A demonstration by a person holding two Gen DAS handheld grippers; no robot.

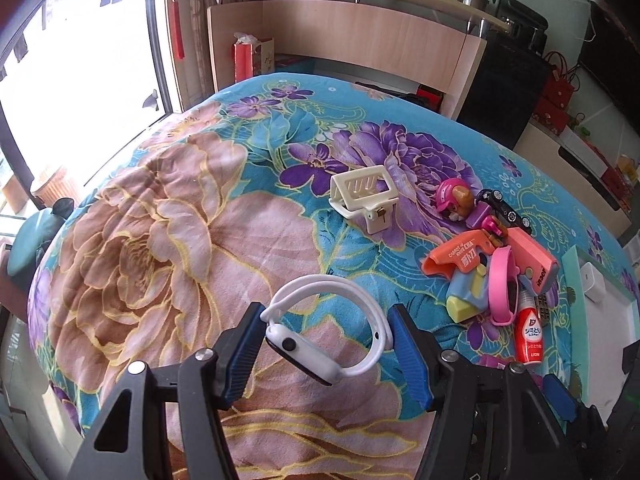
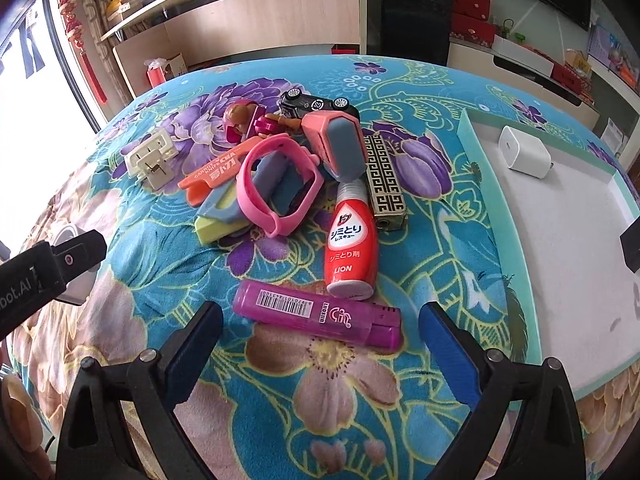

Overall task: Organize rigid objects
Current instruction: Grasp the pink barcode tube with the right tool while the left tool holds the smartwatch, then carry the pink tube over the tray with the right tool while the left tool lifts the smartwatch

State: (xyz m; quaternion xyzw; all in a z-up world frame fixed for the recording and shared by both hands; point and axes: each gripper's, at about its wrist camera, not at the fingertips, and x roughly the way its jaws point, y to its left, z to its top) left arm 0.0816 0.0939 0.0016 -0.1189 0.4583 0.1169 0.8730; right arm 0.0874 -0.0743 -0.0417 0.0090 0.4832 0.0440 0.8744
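Observation:
My left gripper (image 1: pixel 326 346) has its blue pads on both sides of a white smartwatch (image 1: pixel 332 332), touching its strap. My right gripper (image 2: pixel 320 344) is open and empty, just in front of a purple lighter (image 2: pixel 316 314) lying flat. Behind it lies a pile: a red LION bottle (image 2: pixel 350 244), a pink watch band (image 2: pixel 280 184), an orange toy knife case (image 2: pixel 224 170), a patterned metal lighter (image 2: pixel 384 180), a toy car (image 2: pixel 316 104) and a pink-helmeted toy figure (image 2: pixel 244 120). A white clip holder (image 1: pixel 362 194) lies apart.
A teal-rimmed white tray (image 2: pixel 480 184) at the right holds a white charger plug (image 2: pixel 524 152). Everything lies on a flowered blanket (image 1: pixel 160 220). A wooden shelf unit (image 1: pixel 340 36) stands behind, a window at the left. The left gripper's body (image 2: pixel 52 268) shows in the right wrist view.

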